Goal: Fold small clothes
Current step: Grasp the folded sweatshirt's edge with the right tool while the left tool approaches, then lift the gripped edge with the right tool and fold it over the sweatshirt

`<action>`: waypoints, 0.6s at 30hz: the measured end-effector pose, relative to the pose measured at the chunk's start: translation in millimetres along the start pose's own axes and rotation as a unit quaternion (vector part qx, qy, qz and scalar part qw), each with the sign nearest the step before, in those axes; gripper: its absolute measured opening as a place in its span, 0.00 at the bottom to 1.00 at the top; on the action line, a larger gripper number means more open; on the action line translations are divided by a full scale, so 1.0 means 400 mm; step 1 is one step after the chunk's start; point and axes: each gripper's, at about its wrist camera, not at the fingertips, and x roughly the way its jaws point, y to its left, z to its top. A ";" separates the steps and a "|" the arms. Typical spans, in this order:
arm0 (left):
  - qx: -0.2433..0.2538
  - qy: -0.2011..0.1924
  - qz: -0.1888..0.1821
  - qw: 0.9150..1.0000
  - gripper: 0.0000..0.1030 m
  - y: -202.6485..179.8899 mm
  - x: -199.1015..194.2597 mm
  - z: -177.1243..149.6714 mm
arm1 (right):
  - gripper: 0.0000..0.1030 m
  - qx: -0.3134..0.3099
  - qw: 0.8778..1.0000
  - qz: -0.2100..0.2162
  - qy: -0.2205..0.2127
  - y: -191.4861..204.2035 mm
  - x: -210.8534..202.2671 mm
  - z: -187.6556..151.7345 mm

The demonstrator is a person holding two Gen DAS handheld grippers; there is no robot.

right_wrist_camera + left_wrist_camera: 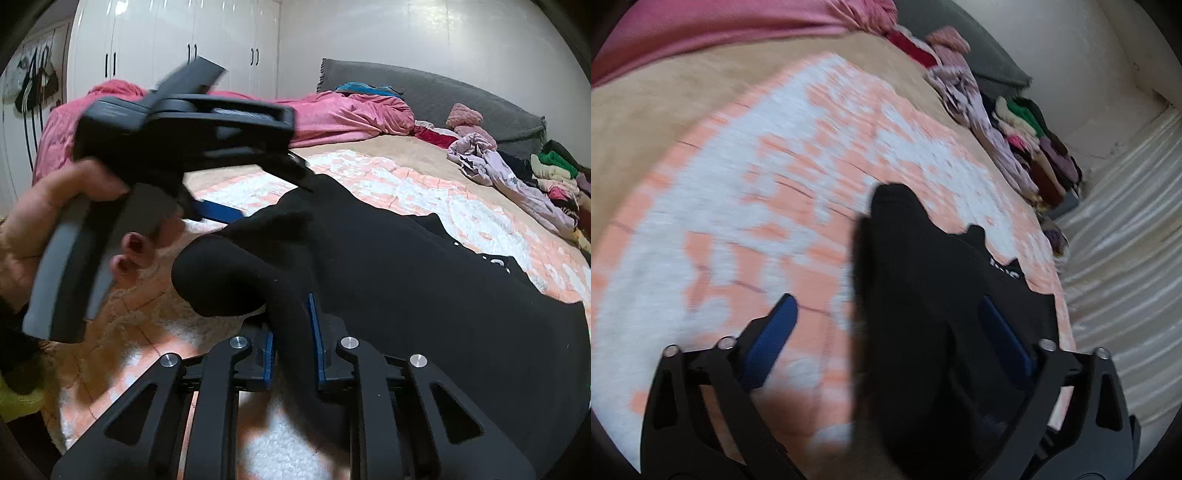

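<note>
While the right tongs [291, 350] pinch a fold of the black garment [424, 295], the left tongs [886, 325] stand wide around it above the bed [388, 173].

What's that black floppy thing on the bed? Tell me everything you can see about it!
It is a black garment, soft knit-looking cloth, with small white lettering near one edge. Most of it lies spread on the peach-and-white blanket on the bed. One rounded, sleeve-like end is lifted, pinched between the blue pads of the right hand-held gripper. The left hand-held gripper stands open around another fold without pressing it.
</note>
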 end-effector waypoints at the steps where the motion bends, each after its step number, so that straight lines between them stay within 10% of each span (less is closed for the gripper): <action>1: 0.000 0.007 0.001 1.000 0.77 -0.005 0.014 0.002 | 0.13 0.004 1.000 0.002 -0.003 -0.002 -0.004 0.000; 7: 0.048 0.036 0.045 0.997 0.57 -0.043 0.090 0.015 | 0.12 0.024 1.000 0.001 -0.002 -0.010 -0.013 -0.012; 13: 0.079 0.031 0.038 0.996 0.17 -0.073 0.094 0.004 | 0.25 0.001 0.999 -0.050 0.022 0.014 0.019 -0.016; 18: 0.102 0.012 0.053 0.993 0.12 -0.095 0.074 -0.003 | 0.23 -0.024 0.997 -0.072 0.033 0.033 0.037 -0.023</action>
